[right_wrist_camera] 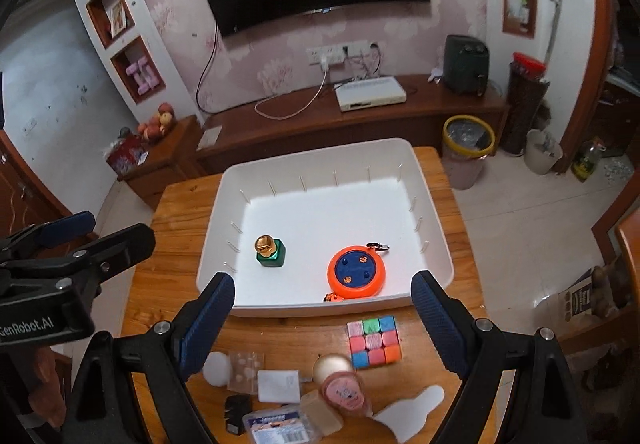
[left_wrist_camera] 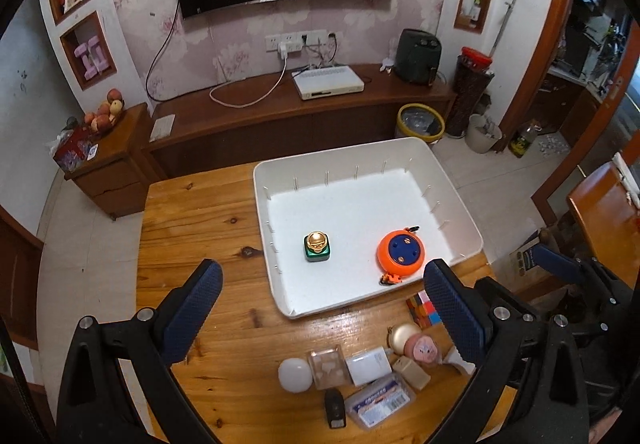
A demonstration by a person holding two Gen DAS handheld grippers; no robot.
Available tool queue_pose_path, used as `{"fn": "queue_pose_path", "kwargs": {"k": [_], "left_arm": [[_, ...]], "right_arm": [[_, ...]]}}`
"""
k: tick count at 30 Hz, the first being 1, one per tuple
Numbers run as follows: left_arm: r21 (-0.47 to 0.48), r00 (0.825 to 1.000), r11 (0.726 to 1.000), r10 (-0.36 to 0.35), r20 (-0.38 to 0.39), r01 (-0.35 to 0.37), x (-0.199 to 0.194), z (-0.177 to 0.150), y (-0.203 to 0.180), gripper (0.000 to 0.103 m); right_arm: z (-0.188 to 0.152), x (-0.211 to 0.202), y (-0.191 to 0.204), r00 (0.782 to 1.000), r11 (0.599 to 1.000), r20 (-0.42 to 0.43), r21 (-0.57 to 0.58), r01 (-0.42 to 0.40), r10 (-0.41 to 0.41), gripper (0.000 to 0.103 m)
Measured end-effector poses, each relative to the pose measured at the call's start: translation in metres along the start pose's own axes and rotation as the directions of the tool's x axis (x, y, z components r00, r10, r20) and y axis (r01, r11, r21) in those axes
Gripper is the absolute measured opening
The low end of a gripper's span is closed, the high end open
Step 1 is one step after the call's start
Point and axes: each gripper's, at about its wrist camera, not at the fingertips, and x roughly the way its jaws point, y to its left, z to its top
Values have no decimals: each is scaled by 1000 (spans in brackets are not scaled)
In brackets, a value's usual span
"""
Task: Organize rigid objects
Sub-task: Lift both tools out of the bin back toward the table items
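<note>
1. Rigid objects: two lie inside the white bin at the far end of the wooden surface; the remainder sit in a cluster along its near edge.
2. In bin: green bottle with gold cap, upright, near the left wall; orange reel with blue face, flat, against the near wall toward the right corner. The two are apart.
3. Near-edge cluster: colour cube just outside the bin's near wall; white ball, clear box, white adapter, gold ball, pink figure, labelled plastic case, closely packed.
4. Left gripper: jaws spread wide, grasping nothing, above the near left part of the surface.
5. Right gripper: jaws spread wide, grasping nothing, above the cluster.
</note>
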Motion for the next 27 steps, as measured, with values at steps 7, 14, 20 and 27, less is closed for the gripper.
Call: {"fn": "queue_pose_path", "kwargs": {"k": [7, 14, 20, 27], "left_arm": [[5, 998, 1000, -18, 52, 18, -35, -18, 11, 101], [-26, 997, 999, -20, 72, 21, -53, -40, 27, 101], [-43, 999, 999, -8, 48, 10, -53, -65, 40, 101], [-34, 1000, 999, -30, -7, 29, -45, -91, 44, 101]], "right_arm": [[-15, -50, 9, 998, 999, 49, -2, 35, -35, 90], [-34, -104, 12, 981, 994, 164, 7, 107, -107, 90], [-60, -117, 17, 974, 986, 159, 3, 164, -163, 90], [-90, -117, 32, 967, 979, 173, -49, 199, -187, 90]]}}
